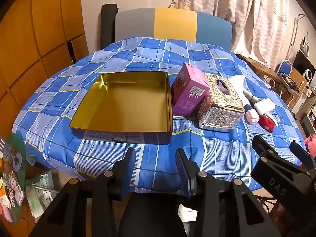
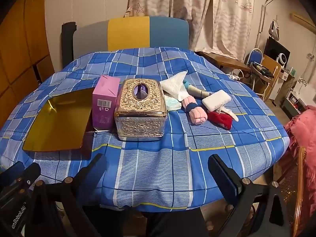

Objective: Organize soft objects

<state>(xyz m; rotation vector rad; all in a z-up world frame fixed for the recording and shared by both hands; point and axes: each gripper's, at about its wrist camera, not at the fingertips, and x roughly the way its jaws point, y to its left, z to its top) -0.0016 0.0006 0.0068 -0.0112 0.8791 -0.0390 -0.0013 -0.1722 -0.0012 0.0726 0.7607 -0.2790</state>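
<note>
Landmark: ornate metal tissue box (image 2: 140,109), standing upright on table w/ blue checked cloth (image 2: 177,167), roughly mid-table.

Left gripper (image 1: 156,169): hovers over near table edge, well short of tissue box and to its left. Fingers partly apart, gap approx. half-width; nothing between the pads, only cloth seen through the gap. No contact w/ any item.

Right gripper (image 2: 158,171): hovers over near edge, directly in front of tissue box, well apart from it. Fingers spread wide, nothing held, nothing between them.

Soft items, all right of tissue box and slightly behind:
- White waffle-weave cloth (image 2: 175,86), touching box's rear right corner, lying partly over other pieces.
- Pale blue soft piece (image 2: 172,104), just beside box's right wall, under the white cloth.
- Pink rolled cloth w/ dark blue band (image 2: 195,111), right of box, near.
- White folded pad (image 2: 216,99), further right, resting atop the pile.
- Red soft item (image 2: 221,119), furthest right, partly under a white strip.
- Grey piece behind them; type cannot be told.

Other:
- Pink carton (image 2: 104,104), upright, just beside box's left wall.
- Open gold-lined tin (image 1: 126,100), left of carton, interior bare.
- Chair w/ grey/yellow/blue back (image 2: 128,32), behind table, beyond box.
</note>
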